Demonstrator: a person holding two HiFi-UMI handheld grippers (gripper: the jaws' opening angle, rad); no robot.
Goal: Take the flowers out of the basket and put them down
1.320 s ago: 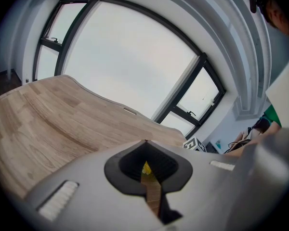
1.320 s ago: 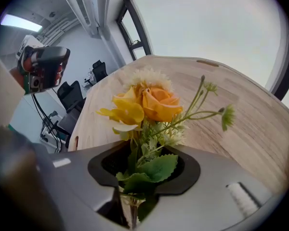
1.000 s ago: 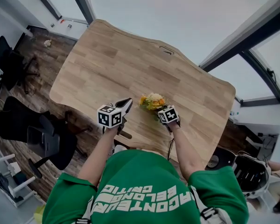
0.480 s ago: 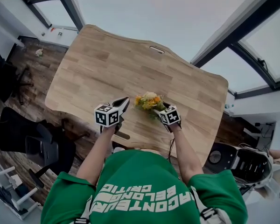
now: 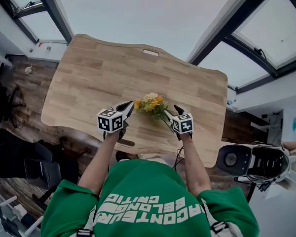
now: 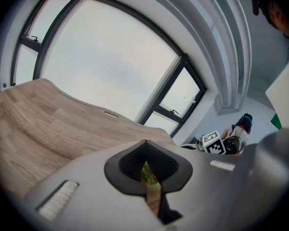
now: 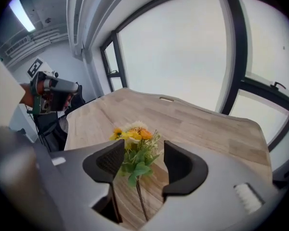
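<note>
Your right gripper [image 7: 143, 160] hovers with jaws apart, though they have just been closing. The stem of the flowers [image 5: 150, 104] runs between the jaws untouched. The flowers lie on the wooden table [image 5: 98, 78] between your grippers, and the left gripper [image 6: 147, 170] has its jaws closed together, empty.

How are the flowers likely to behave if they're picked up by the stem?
Probably light: the flowers are one small bunch on a single thin stem. With the blooms and leaves all at one end, the bunch may droop or swing. The petals look soft, so a squeeze there could crush them. Lying on the table, it seems unlikely to roll.
</note>
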